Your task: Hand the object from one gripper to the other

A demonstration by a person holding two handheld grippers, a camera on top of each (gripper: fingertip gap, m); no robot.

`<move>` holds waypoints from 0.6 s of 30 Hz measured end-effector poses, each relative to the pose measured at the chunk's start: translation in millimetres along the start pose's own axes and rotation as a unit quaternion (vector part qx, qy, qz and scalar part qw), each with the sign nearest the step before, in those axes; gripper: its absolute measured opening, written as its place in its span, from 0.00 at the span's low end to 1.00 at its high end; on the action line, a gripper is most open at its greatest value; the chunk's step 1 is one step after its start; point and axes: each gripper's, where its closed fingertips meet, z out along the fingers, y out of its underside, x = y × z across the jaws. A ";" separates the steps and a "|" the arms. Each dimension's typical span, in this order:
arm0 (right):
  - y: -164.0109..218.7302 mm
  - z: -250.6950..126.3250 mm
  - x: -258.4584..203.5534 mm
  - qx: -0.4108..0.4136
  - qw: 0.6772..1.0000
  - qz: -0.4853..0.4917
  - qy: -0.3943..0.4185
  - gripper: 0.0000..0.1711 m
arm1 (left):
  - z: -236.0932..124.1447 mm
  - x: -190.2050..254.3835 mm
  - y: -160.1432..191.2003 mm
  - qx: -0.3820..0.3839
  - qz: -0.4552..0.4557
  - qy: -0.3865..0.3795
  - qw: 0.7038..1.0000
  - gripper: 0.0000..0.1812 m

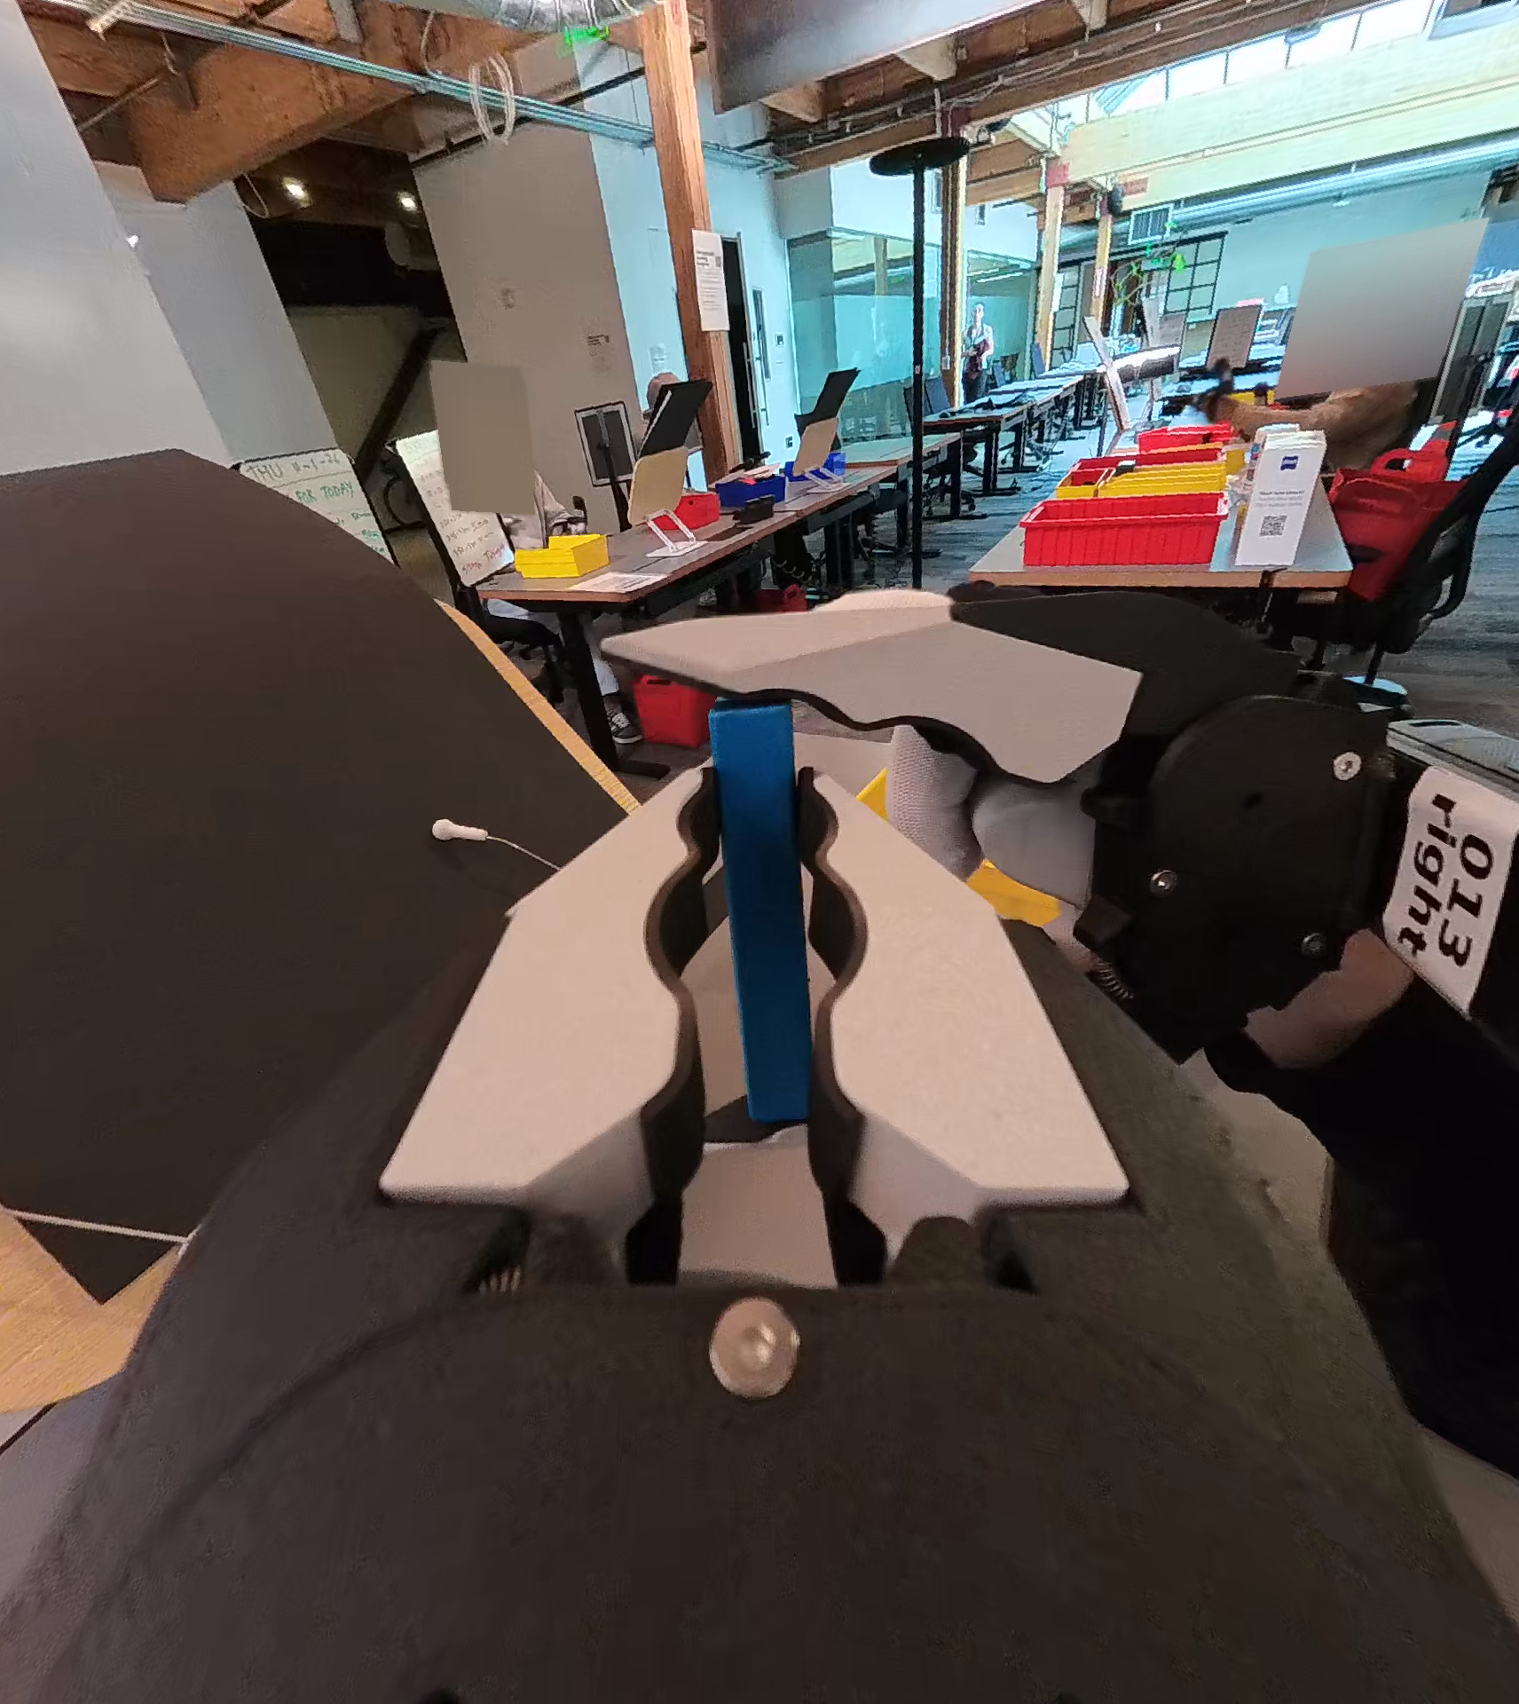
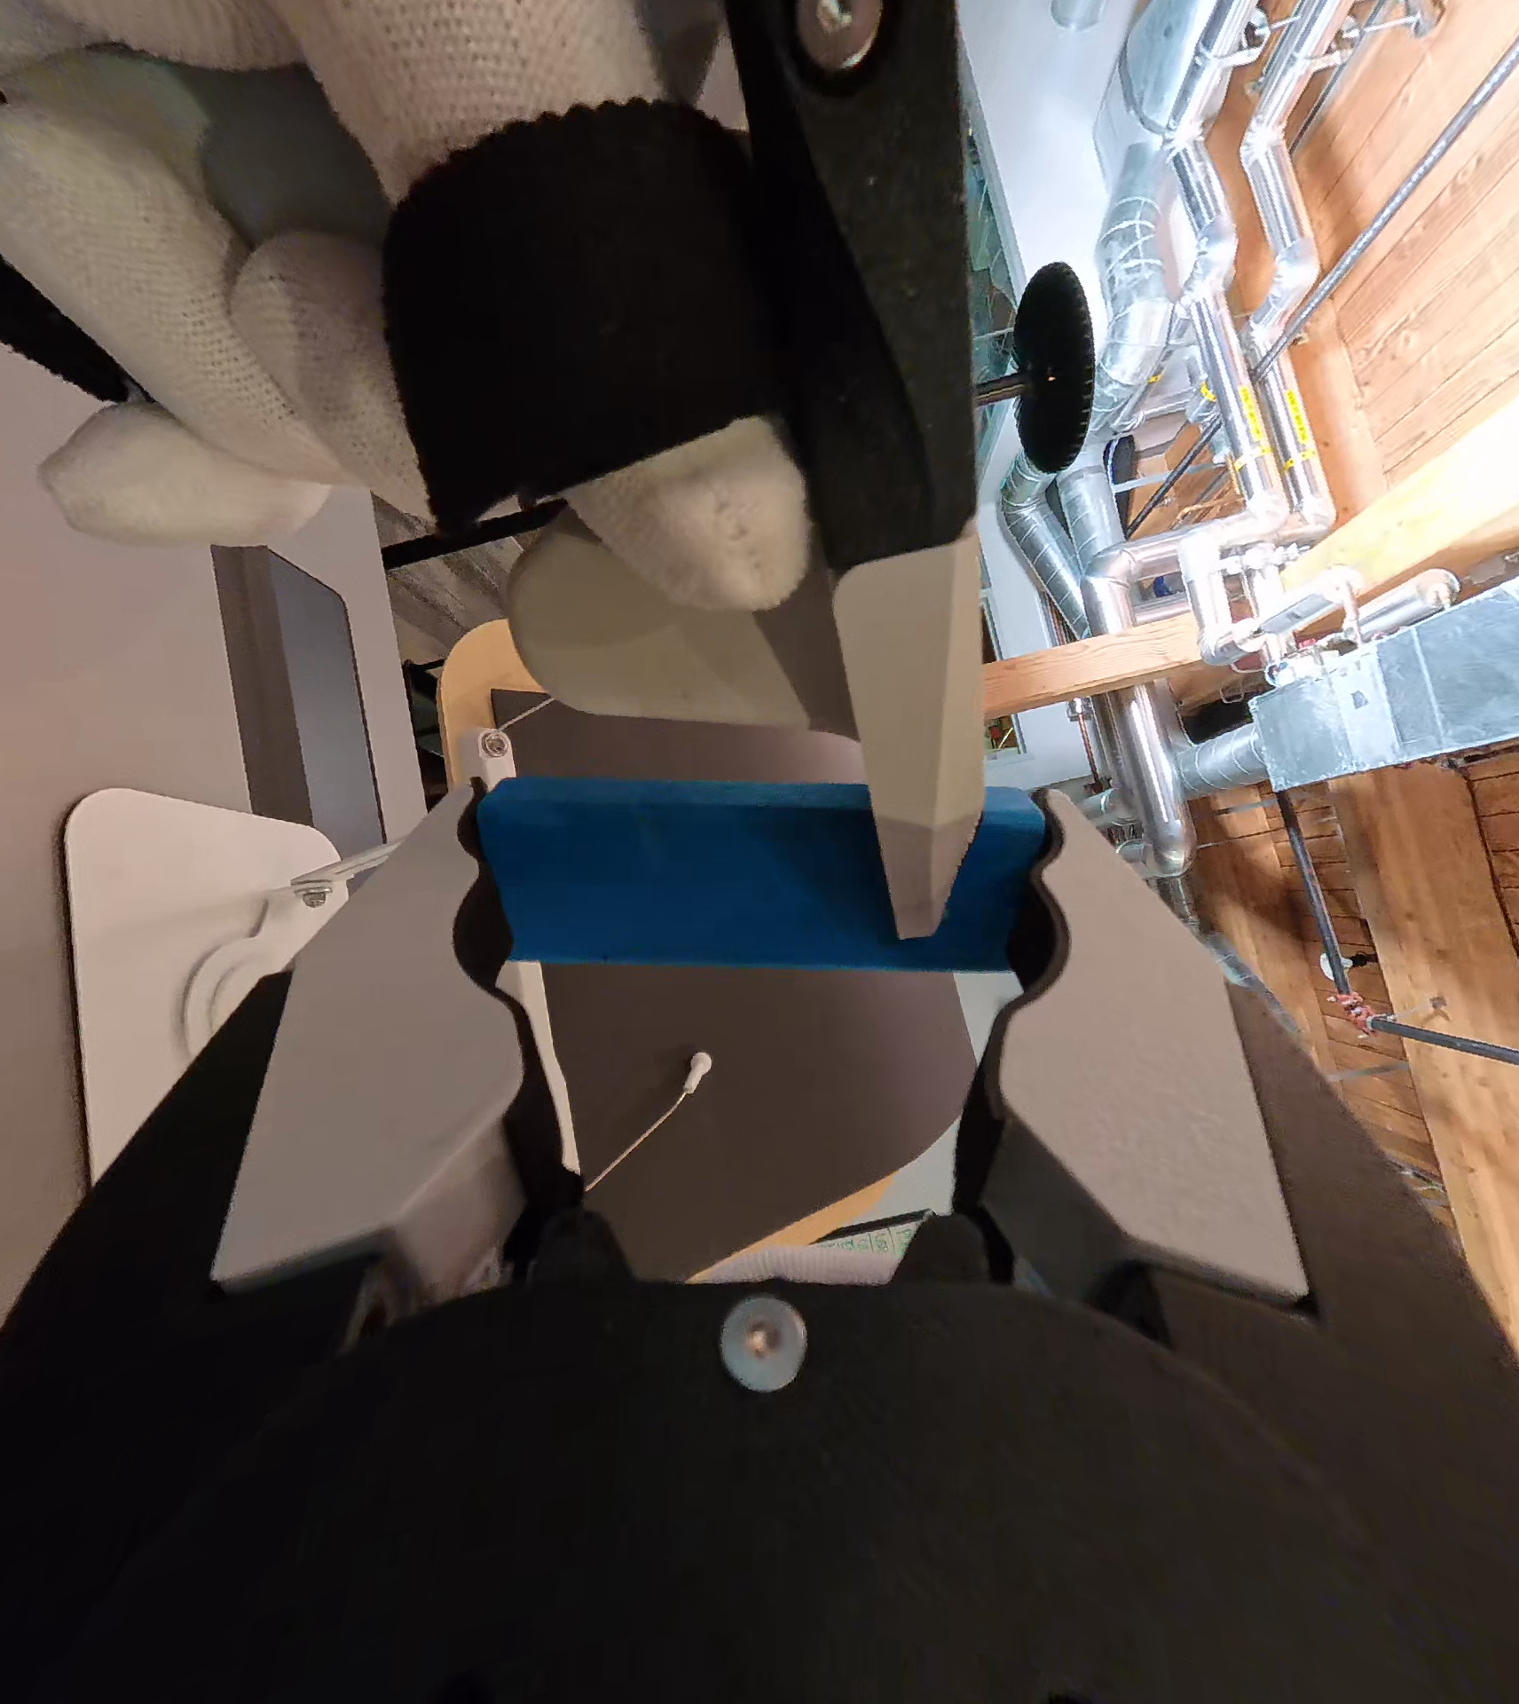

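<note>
- Two claws meet on one blue block (image 1: 760,922), held in the air above a dark round tabletop (image 1: 184,784); neither has let go, so I judge the handover to be at its midpoint.
- Left claw (image 1: 756,811): clenched on the block's flat faces. In its own view the block stands on end between the two fingers, the lower end deep in the throat, the upper end clear of the tips.
- Right claw (image 2: 756,876): its fingers sit against the block's two short ends, one at each. The block spans the whole gap lengthwise, near the tips. Contact looks made; how firmly it grips cannot be confirmed.
- Reason for arrangement, as judged: the claws cross at right angles, so each takes a different pair of faces and the fingers do not collide.
- White-gloved hand (image 2: 212,304): wrapped round the left claw's handle, just beyond the block in the right view.
- Thin white cord (image 1: 498,844) lies on the tabletop, well apart from the block.
</note>
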 end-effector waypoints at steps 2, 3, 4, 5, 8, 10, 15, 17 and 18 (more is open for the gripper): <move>-0.8 -0.6 0.6 0.003 1.000 -0.001 0.002 0.64 | -0.3 0.7 -0.4 0.001 -0.003 0.002 1.000 0.08; -0.6 -0.6 0.3 0.003 1.000 0.001 0.000 0.64 | -0.6 0.8 -0.5 0.000 -0.003 0.002 1.000 0.08; -0.4 -0.5 0.7 0.001 1.000 0.001 0.001 0.64 | -0.5 0.5 -0.2 -0.001 0.000 -0.001 1.000 0.08; -0.4 -0.5 1.7 0.000 1.000 -0.001 0.005 0.64 | -0.6 0.5 -1.0 0.002 0.002 -0.003 1.000 0.08; -4.2 -1.5 5.2 0.012 1.000 0.007 0.014 0.64 | -2.1 2.0 -4.3 0.012 0.001 0.003 1.000 0.08; -7.7 -3.6 8.2 0.026 0.999 0.019 0.018 0.64 | -4.9 3.8 -7.8 0.022 -0.003 0.015 1.000 0.10; -29.6 -22.2 16.4 0.124 0.988 0.093 -0.008 0.64 | -24.6 6.4 -23.8 0.064 -0.039 0.076 0.994 0.20; -36.8 -31.5 24.3 0.158 0.981 0.113 -0.004 0.64 | -33.4 11.0 -26.2 0.073 -0.075 0.128 0.986 0.21; -39.0 -35.2 26.4 0.168 0.980 0.110 -0.002 0.64 | -37.2 14.3 -25.9 0.075 -0.094 0.159 0.980 0.22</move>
